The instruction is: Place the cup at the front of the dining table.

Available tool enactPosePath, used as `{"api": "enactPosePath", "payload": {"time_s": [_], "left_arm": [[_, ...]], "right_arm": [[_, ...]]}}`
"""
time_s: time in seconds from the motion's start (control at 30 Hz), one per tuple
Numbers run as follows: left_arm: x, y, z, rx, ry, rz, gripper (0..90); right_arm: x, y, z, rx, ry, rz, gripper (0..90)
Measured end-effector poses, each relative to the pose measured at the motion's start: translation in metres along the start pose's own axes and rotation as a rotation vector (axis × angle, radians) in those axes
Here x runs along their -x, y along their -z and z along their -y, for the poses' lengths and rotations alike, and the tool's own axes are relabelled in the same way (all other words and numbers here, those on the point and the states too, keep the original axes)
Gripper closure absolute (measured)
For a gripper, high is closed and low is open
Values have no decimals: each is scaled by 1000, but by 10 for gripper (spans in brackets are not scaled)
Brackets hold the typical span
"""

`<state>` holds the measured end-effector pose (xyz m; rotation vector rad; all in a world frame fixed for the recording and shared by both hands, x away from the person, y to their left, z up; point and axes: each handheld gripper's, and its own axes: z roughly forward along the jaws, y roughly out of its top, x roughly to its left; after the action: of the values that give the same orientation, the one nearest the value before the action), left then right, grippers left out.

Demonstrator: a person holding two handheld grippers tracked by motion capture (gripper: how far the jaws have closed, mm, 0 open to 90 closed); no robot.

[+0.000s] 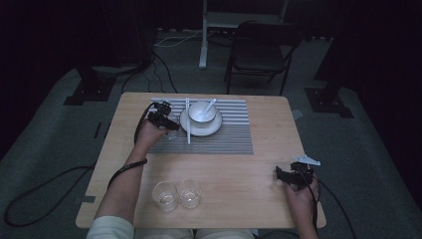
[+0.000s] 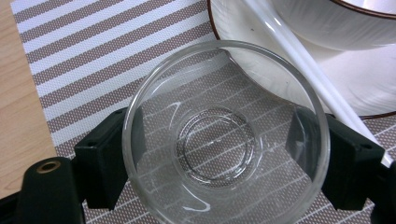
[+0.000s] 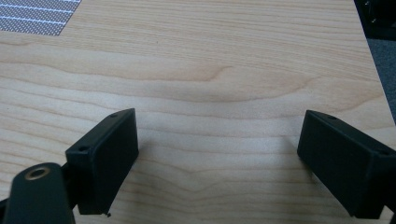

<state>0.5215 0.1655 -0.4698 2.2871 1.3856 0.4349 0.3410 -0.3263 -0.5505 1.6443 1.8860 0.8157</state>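
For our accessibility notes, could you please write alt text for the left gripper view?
Seen from above, a clear empty glass sits between the left gripper's two black jaws, which press its sides, over a brown-and-white striped placemat. Beside it at upper right are a white plate holding a white bowl, with a white chopstick lying across the plate.

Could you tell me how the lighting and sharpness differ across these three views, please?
High view: dim, the room behind nearly black, the two glasses near the table edge faint. Left gripper view: bright and sharp, glints on the glass in the left claw, which bends the placemat stripes seen through it. Right gripper view: evenly lit, crisp wood grain, soft shadows beside the right claw.
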Motion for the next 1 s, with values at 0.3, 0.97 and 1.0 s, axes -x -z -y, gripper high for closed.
{"api": "enactPosePath", "payload": {"time_s": [0.3, 0.97, 1.0], "left_arm": [[-7, 7, 10, 24, 40, 44, 2], [-8, 12, 70, 116, 48, 85, 3], [-8, 12, 72, 127, 52, 92, 3]], "right_arm": [[0, 0, 0, 0, 0, 0, 118], [0, 0, 0, 0, 0, 0, 118], [0, 0, 0, 0, 0, 0, 118]]}}
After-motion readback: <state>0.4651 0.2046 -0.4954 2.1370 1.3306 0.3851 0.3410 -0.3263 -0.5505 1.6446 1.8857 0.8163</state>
